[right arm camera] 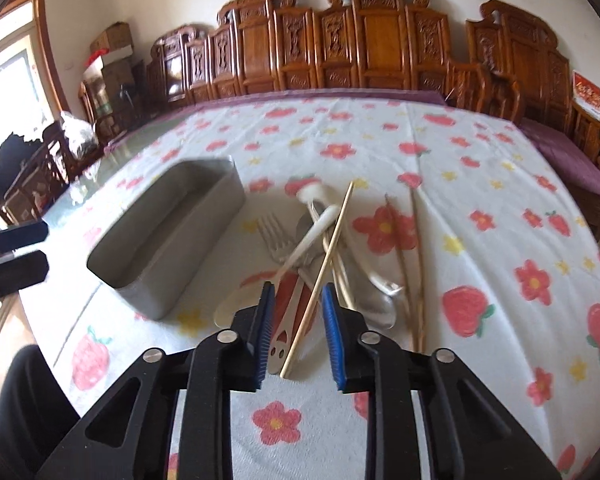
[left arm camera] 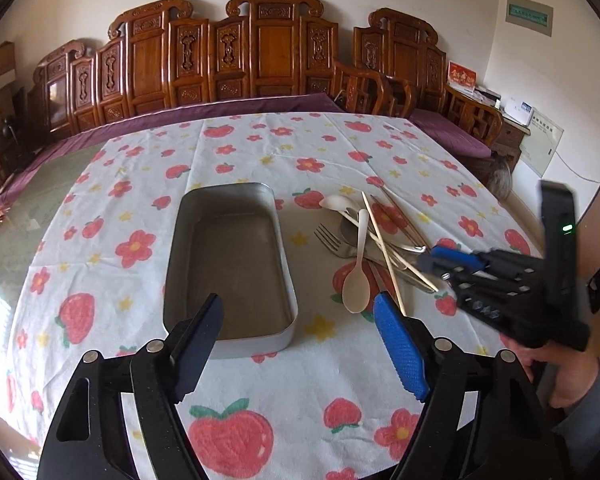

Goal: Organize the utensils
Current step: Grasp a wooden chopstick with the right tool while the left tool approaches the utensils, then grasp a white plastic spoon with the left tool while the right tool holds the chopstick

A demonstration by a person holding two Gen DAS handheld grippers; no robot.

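Note:
An empty grey metal tray [left arm camera: 172,264] lies on the flowered tablecloth; it also shows in the right wrist view [right arm camera: 204,216]. To its right is a pile of utensils: a cream spoon [left arm camera: 357,284], a metal fork [left arm camera: 329,238], a white spoon [left arm camera: 337,202] and wooden chopsticks [left arm camera: 382,248]. My left gripper [left arm camera: 298,312] is open over the tray's near right corner. My right gripper [right arm camera: 298,296] is open, its blue pads either side of a chopstick [right arm camera: 320,276] and a red-patterned handle [right arm camera: 286,308]. The right gripper also shows in the left wrist view [left arm camera: 432,256].
Carved wooden benches with purple cushions [left arm camera: 236,110] stand behind the table. The table's right edge [left arm camera: 512,208] drops to the floor. Two thin sticks [right arm camera: 416,256] lie right of the pile. A window and boxes [right arm camera: 112,44] are far left.

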